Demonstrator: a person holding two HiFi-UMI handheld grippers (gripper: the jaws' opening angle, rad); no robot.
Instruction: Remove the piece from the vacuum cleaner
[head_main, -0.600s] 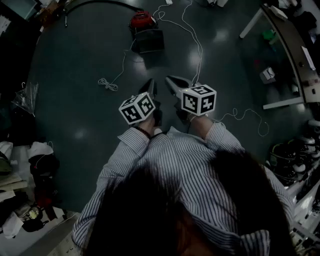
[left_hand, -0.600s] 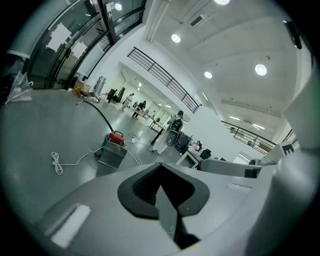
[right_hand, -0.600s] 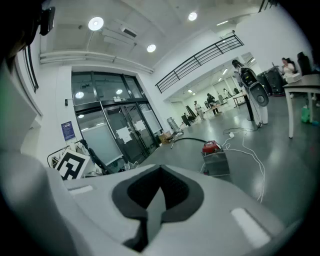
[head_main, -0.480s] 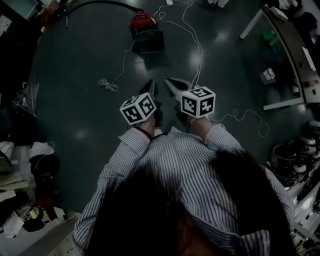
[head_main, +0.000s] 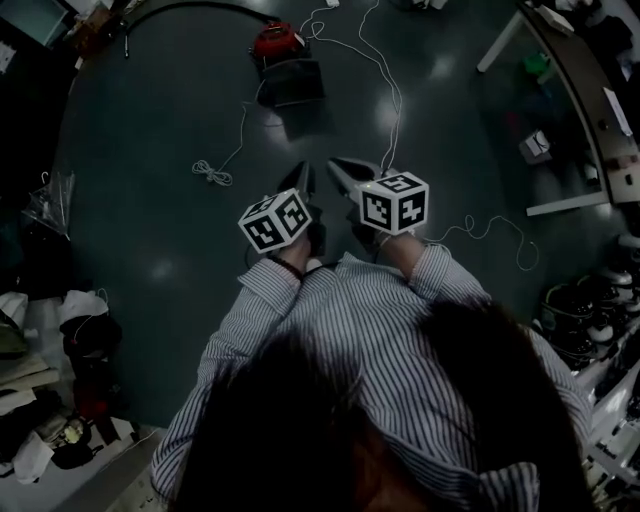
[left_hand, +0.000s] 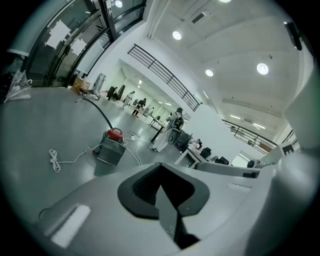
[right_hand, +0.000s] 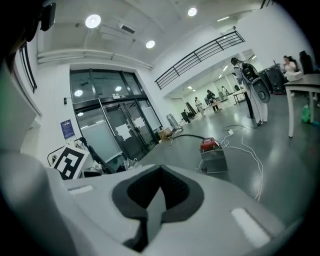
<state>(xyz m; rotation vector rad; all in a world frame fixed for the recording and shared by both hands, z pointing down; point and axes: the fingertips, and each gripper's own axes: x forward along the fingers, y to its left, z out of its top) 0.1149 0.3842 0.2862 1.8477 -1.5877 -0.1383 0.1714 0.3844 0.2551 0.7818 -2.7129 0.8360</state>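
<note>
One floor (head_main: 150, 200): grey and glossy, it carries everything of the task, ahead of the person.
Vacuum cleaner (head_main: 288, 68): red top on a grey boxy body, upright, well apart from both grippers. I cannot tell which piece is to come off from this far away.
Black hose (left_hand: 100, 114): curves away across the floor behind the vacuum cleaner.
Left gripper (head_main: 300, 178): jaws clenched, nothing between them, held in the air close to the person.
Right gripper (head_main: 348, 172): jaws likewise pressed together and empty, just beside the left.
White cable (head_main: 396, 100): lies loose between the vacuum cleaner and the grippers.
Progress: nothing done yet, by my judgement; approach, grip and removal all remain.
</note>
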